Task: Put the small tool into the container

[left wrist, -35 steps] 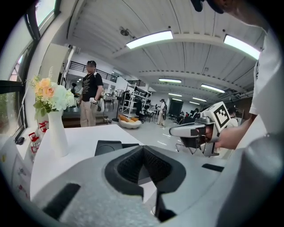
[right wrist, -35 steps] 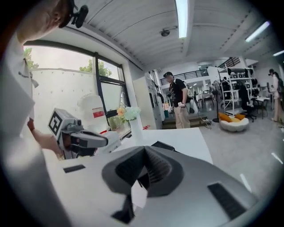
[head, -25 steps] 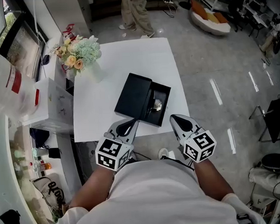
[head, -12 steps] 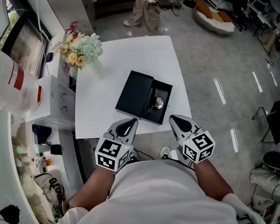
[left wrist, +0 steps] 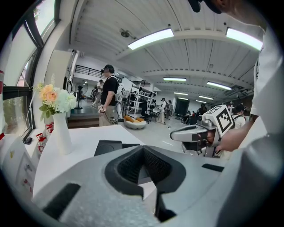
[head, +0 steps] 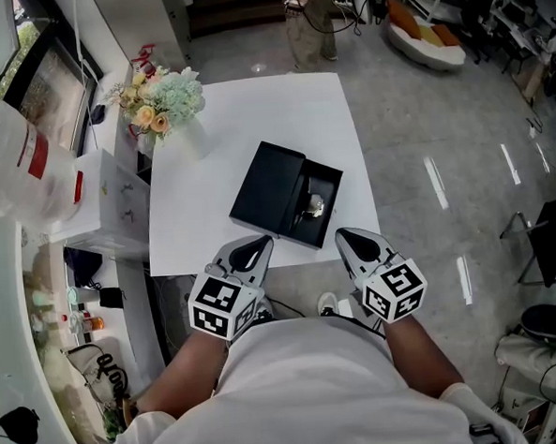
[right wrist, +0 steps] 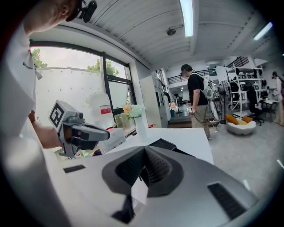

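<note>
1. Table (head: 253, 115): white, square, mostly bare, standing on a glossy grey floor (head: 443, 159). There are windows along the left side of the room, strip lights on the ceiling, and shelving and a round seat with orange cushions (head: 424, 37) far right.
2. On the table's far left corner is a white vase of pale flowers (head: 162, 99). A person (head: 308, 17) stands beyond the far edge.
3. A white cabinet (head: 104, 213) is just beside the table's left edge, with cluttered shelves lower left.
4. The container (head: 268, 187) is a flat black box set at an angle near the table's near edge. It shows a plain black panel on the left and an open tray on the right.
5. The small tool (head: 313, 205) is a small shiny metallic piece lying inside the open tray half. It is too small to make out its shape.
6. The left gripper (head: 251, 249) has its jaws pressed together with nothing between them. It is held near the container's near corner, not touching it.
7. The right gripper (head: 352, 242) has its jaws closed and empty. It is by the table's near right corner, apart from the container.
</note>
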A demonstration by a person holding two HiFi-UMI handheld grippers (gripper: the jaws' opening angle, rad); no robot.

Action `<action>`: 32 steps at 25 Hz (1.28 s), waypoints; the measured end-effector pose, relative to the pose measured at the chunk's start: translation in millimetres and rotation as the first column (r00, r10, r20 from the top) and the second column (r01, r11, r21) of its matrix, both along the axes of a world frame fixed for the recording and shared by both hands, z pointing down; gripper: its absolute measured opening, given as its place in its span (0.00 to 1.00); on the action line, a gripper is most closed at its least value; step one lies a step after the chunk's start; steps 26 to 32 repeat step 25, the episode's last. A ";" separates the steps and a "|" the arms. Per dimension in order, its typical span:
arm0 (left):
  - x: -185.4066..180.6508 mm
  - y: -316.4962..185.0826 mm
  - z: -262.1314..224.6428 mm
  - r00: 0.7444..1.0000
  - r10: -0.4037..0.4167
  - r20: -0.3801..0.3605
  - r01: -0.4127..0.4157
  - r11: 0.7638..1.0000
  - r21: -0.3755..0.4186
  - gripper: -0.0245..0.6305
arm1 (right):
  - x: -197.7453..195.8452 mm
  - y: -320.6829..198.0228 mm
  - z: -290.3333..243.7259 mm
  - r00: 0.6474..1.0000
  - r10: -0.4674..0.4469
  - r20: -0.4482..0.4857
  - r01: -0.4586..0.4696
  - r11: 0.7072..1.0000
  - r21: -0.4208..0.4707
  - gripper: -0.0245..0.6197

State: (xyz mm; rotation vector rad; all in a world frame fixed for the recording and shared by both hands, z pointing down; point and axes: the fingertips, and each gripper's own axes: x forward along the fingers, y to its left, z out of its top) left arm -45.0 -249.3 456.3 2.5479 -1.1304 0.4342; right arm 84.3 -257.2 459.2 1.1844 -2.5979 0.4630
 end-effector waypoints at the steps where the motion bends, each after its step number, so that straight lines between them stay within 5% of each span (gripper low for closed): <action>1: 0.0 0.0 0.0 1.000 0.001 0.000 -0.001 1.000 0.000 0.05 | -0.2 -0.2 -0.1 1.000 0.000 0.000 0.000 1.000 -0.002 0.05; 32: -0.4 -10.0 2.6 1.000 0.015 -0.008 -0.015 1.000 -0.006 0.05 | -2.6 -7.1 3.2 1.000 -0.008 -0.030 0.007 1.000 -0.010 0.05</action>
